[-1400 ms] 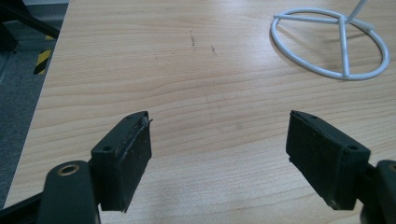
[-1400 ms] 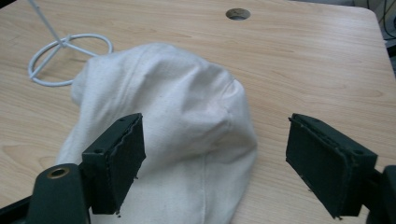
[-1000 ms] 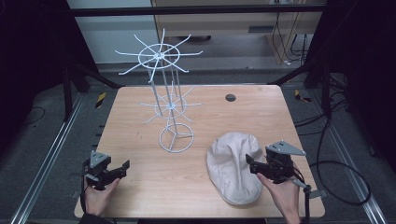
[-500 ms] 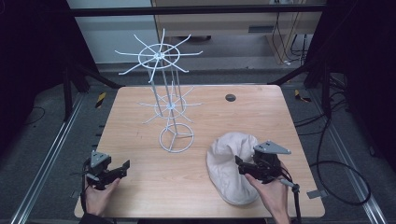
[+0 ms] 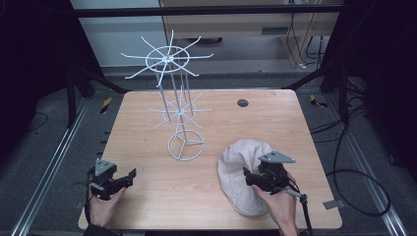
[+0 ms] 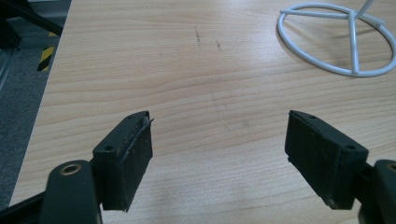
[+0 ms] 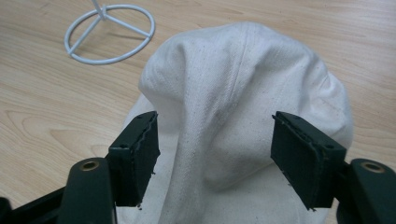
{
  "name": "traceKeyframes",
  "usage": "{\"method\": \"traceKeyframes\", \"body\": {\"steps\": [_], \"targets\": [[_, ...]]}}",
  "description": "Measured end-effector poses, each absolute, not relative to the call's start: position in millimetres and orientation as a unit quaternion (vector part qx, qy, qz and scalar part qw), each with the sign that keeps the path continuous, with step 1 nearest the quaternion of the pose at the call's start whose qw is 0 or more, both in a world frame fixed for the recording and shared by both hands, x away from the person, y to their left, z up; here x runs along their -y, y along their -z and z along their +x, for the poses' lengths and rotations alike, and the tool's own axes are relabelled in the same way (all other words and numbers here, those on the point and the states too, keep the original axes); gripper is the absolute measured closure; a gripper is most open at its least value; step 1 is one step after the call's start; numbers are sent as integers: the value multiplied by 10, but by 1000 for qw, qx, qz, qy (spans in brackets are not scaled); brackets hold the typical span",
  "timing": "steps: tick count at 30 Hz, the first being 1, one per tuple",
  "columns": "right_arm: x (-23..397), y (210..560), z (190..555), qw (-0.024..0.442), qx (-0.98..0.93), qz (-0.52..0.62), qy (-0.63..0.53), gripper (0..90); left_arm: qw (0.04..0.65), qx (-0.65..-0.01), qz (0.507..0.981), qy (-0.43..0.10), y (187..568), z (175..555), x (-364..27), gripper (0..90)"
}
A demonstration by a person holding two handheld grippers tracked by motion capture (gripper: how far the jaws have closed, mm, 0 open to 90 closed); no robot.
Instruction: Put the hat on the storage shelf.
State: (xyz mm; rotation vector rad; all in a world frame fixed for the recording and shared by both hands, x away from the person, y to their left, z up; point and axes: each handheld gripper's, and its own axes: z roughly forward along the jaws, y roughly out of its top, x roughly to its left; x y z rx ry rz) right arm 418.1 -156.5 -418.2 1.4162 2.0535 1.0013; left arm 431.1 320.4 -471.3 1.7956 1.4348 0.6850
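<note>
Cream cloth cap, lower right of the high view, long axis running away from the person. Straddled by right gripper, jaws spread either side of a raised fold, apparently not yet touching. Left gripper spread wide over bare wooden table, well apart. White wire rack beyond, centre.
</note>
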Motion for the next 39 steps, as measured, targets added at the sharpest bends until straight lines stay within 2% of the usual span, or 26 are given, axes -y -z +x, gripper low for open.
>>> {"method": "traceKeyframes", "body": {"steps": [17,39], "targets": [[1462,4343,4232,214,-750,527,-338,503,360,-556,701,-265,4720,4317,-3205,232],[1491,4461,4303,177,-757,543,-317,798,355,-555,706,-261,4731,4326,-3197,236]]}}
